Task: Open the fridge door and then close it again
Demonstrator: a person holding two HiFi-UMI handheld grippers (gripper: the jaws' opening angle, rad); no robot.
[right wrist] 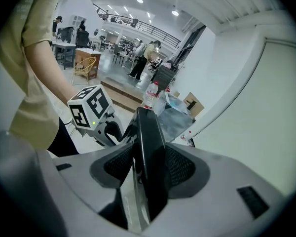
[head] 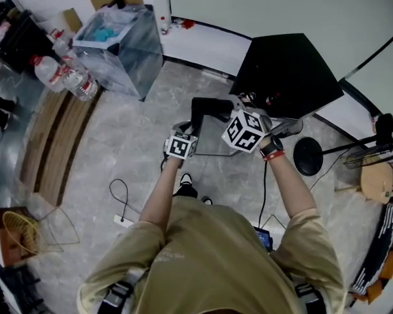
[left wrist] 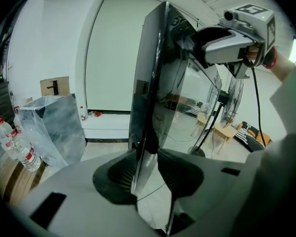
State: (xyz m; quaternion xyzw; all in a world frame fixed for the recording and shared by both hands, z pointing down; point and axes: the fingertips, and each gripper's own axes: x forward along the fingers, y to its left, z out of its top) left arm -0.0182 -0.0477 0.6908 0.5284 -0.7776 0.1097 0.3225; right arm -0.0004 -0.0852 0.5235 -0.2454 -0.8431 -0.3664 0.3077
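Note:
The black fridge [head: 285, 70] stands against the white wall, and its door [head: 209, 110] is swung out towards me. Both grippers hold that door. My left gripper [head: 188, 131] is shut on the door's lower free edge; in the left gripper view the thin glossy panel [left wrist: 148, 83] runs up between the pads of the left gripper [left wrist: 147, 169]. My right gripper [head: 239, 106] grips higher up, near the door's top. In the right gripper view the thick black door edge [right wrist: 149, 132] fills the gap of the right gripper [right wrist: 148, 167], both pads against it.
A clear plastic bin [head: 118, 44] and water bottles [head: 62, 74] sit at the back left by a wooden platform [head: 52, 149]. A fan stand base [head: 308, 156] and a wooden stool [head: 378, 182] are at the right. A cable [head: 121, 198] lies on the floor.

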